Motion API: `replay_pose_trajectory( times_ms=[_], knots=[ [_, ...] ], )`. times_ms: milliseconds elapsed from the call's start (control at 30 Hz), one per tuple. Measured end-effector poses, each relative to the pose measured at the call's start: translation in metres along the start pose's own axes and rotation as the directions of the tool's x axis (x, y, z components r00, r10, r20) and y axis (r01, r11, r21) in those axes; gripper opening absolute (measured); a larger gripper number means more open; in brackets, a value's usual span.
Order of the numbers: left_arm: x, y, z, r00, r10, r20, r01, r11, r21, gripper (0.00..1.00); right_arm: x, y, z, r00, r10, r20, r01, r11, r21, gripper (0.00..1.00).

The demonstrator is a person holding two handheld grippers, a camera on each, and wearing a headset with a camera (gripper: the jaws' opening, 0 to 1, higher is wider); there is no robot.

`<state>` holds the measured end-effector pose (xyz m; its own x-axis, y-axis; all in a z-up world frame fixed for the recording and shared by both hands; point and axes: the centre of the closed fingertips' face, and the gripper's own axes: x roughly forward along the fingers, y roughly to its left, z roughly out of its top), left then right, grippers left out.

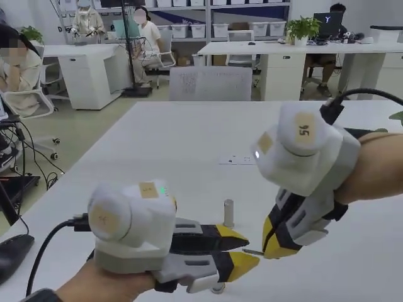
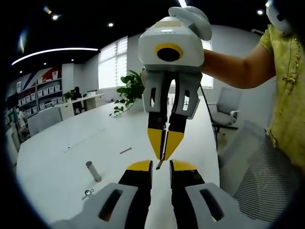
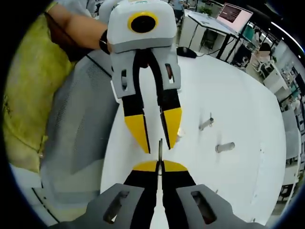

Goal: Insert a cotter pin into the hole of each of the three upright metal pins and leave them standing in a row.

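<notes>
My right gripper [image 1: 269, 250] points down and left, shut on a thin cotter pin [image 3: 160, 149]. The cotter pin's [image 2: 160, 161] free end reaches into the gap between the yellow tips of my left gripper [image 1: 249, 250], which is open and faces the right one tip to tip. A plain metal pin [image 1: 228, 212] stands upright on the white table just behind the two grippers. A second metal pin [image 3: 206, 124] has a thin cross piece through it and is partly hidden under the left gripper in the head view. A loose cotter pin [image 2: 126, 150] lies farther off.
The white table [image 1: 189, 145] runs far and left, with a socket plate [image 1: 236, 159] set in it. A grey mesh chair [image 1: 210, 83] stands at its far edge. Another mesh chair [image 2: 252, 176] is beside me. People sit at desks behind.
</notes>
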<state>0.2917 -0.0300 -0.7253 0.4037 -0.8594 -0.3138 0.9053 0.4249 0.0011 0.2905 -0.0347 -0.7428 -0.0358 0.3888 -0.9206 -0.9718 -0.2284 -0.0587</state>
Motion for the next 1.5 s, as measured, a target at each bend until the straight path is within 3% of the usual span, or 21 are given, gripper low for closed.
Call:
replay_pose_trajectory(
  times_ms=[200, 433, 1000, 1500],
  knots=[
    [0.0018, 0.0006, -0.0006, 1.0, -0.003, -0.002, 0.003, 1.0, 0.015, 0.05, -0.0011, 0.001, 0.0011, 1.0, 0.006, -0.002, -0.006, 1.0, -0.006, 0.02],
    [0.0039, 0.0005, -0.0002, 1.0, -0.008, 0.002, 0.008, 1.0, 0.011, 0.03, -0.0013, 0.0007, -0.0005, 0.9999, 0.007, -0.01, -0.007, 1.0, -0.011, 0.03],
    [0.0052, 0.0015, -0.0011, 0.9993, -0.031, 0.02, 0.032, 0.997, -0.075, 0.01, -0.0009, 0.0003, -0.0016, 1.0, -0.003, -0.002, 0.003, 0.999, -0.034, 0.03],
    [0.0033, 0.0052, -0.0023, 0.9993, -0.022, 0.03, 0.025, 0.994, -0.106, 0.0, -0.0012, -0.0015, -0.0004, 0.9992, -0.034, 0.02, 0.035, 0.999, -0.037, 0.05]
  ],
)
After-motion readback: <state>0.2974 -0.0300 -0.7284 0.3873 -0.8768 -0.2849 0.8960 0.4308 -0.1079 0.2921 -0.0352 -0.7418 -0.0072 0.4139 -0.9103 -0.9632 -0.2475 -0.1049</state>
